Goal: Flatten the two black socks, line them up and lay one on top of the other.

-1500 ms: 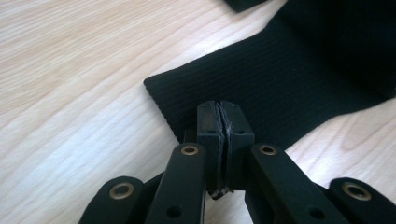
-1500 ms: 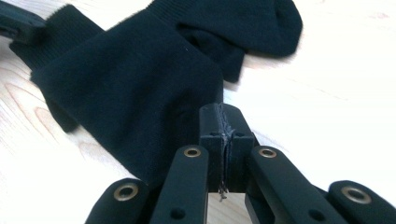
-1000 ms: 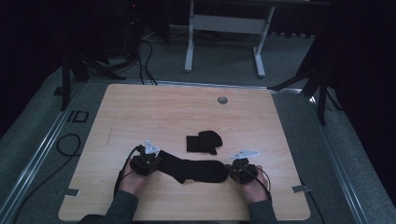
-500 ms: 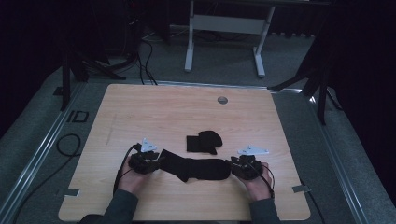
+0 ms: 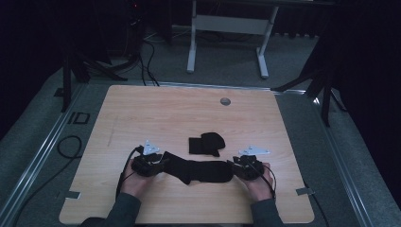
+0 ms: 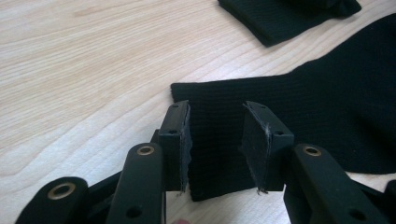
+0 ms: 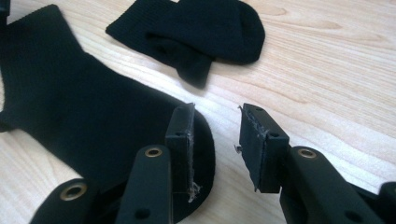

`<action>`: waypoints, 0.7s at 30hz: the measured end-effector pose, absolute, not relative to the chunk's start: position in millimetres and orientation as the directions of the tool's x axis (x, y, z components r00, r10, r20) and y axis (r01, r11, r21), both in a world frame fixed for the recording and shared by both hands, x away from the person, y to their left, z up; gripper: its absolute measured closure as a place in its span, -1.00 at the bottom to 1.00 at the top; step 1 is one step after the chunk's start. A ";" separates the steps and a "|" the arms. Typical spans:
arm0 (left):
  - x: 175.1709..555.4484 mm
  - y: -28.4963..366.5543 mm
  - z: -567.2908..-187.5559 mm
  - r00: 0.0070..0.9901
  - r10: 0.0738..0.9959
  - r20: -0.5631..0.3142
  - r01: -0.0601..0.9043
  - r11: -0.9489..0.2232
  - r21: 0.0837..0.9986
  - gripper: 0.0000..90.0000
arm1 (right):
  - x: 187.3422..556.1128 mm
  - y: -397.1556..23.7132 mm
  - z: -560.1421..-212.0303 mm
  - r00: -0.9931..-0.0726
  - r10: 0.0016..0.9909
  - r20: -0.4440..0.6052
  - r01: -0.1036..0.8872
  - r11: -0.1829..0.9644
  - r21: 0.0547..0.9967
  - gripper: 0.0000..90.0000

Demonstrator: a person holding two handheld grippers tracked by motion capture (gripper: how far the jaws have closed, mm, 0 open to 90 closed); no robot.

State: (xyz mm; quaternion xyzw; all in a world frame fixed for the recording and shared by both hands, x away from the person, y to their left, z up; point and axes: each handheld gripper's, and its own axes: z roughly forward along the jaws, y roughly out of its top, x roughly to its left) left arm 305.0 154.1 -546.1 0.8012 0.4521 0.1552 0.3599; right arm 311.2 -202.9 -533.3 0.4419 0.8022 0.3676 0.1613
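Down on the counter (image 5: 142, 113), from the high view, I've got a long black sock (image 5: 198, 171) stretched flat between my two hands, cuff toward the left gripper (image 5: 158, 163), toe toward the right gripper (image 5: 236, 166). Just beyond it sits a second sock (image 5: 206, 144), already folded into a small bundle, so I judge one of the pair is done and this one is laid out, with its fold not yet begun.

Over to the left gripper view: the left gripper (image 6: 215, 140) has just been opening, jaws about half apart, and the sock's cuff (image 6: 219, 116) lies on the counter between them, the pads clear of the cloth. Nothing gripped.

Now the right gripper view: the right gripper (image 7: 215, 140) has also just been opening, jaws standing apart. One finger (image 7: 182, 140) hangs over the toe end of the sock (image 7: 84, 121), the other over bare wood. Nothing pinched here either. The folded sock (image 7: 196, 32) rests farther off, apart from the flat one.
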 end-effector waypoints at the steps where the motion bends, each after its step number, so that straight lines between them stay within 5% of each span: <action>1: 305.3 153.2 -546.3 0.549 0.832 -0.078 0.613 -0.337 0.715 0.37 | 311.9 -202.5 -533.3 -0.556 0.829 0.063 0.590 0.340 0.732 0.45; 21: 305.2 146.5 -548.4 0.567 0.822 -0.058 0.604 -0.367 0.708 0.34 | 366.4 -182.5 -527.6 -0.507 0.862 -0.022 0.581 0.361 0.729 0.62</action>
